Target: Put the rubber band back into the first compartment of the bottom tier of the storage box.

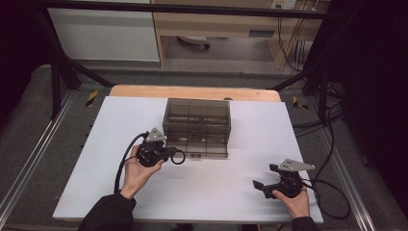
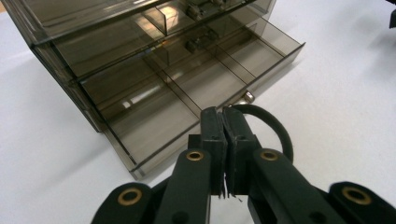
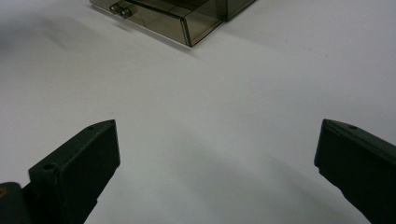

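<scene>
Tabletop (image 1: 96, 183): white sheet over a wooden board, bare apart from one item. A smoked, see-through plastic drawer cabinet (image 1: 197, 120) stands near the middle, toward the far edge. Its bottom drawer (image 2: 187, 98) is pulled part-way out toward the person; thin dividers split it into compartments, which look empty from here. A small metal knob (image 2: 249, 96) sits at the middle of the drawer front.

Handling, judged by look: thin hard plastic, so light, stiff and slick, with little weight to hold the cabinet down. A push or pull on the drawer would likely slide the whole unit over the smooth sheet unless the body is steadied. Walls probably crack or scuff under a hard squeeze. Best hold is the knob, the only graspable feature; it is small and shiny, so a centred pinch seems needed. Otherwise a flat push on the drawer front.

Left tool (image 2: 223, 140): jaws pressed together with nothing visible between them, just in front of the drawer's near left corner, the knob slightly ahead and to one side. The hand grips it from below, forearm angled in from the bottom edge, tool pointing toward the cabinet.

Right tool (image 1: 262, 185): jaws spread wide, nothing between them, low over bare tabletop, well apart from the cabinet on the near right, aimed leftward.
</scene>
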`<state>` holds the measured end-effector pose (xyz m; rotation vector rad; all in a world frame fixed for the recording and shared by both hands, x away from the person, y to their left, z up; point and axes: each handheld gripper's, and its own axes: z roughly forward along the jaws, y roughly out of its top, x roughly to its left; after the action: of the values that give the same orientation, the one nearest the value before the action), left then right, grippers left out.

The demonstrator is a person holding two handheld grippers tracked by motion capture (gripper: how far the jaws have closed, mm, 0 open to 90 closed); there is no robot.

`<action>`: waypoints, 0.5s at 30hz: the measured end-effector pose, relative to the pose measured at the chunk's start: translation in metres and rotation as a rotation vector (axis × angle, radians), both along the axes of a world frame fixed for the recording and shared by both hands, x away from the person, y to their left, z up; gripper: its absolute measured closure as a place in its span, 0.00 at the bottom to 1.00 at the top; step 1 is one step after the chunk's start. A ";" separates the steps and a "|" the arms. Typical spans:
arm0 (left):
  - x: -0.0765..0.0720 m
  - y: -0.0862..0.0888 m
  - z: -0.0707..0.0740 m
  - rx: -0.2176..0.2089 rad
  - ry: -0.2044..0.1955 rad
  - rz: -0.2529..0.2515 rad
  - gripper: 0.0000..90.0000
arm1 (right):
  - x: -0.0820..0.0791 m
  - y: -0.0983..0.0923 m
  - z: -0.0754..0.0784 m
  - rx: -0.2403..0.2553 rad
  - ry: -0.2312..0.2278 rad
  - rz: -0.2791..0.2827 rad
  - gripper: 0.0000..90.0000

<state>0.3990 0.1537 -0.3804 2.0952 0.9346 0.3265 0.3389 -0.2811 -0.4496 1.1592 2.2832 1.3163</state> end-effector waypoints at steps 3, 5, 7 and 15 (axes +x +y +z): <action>0.003 -0.001 0.001 0.003 0.000 0.006 0.97 | 0.000 0.000 0.000 0.001 -0.002 -0.001 0.01; 0.006 -0.001 0.001 0.008 0.000 0.009 0.97 | 0.000 0.000 0.000 0.001 -0.002 -0.001 0.01; 0.008 0.000 0.001 0.010 0.001 0.015 0.97 | 0.000 0.000 0.000 0.001 -0.001 -0.001 0.01; 0.019 0.000 0.001 0.029 0.004 0.032 0.97 | 0.000 0.000 0.000 0.000 0.000 -0.001 0.01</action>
<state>0.4182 0.1534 -0.3790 2.1099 0.9717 0.3542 0.3389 -0.2810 -0.4496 1.1596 2.2823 1.3159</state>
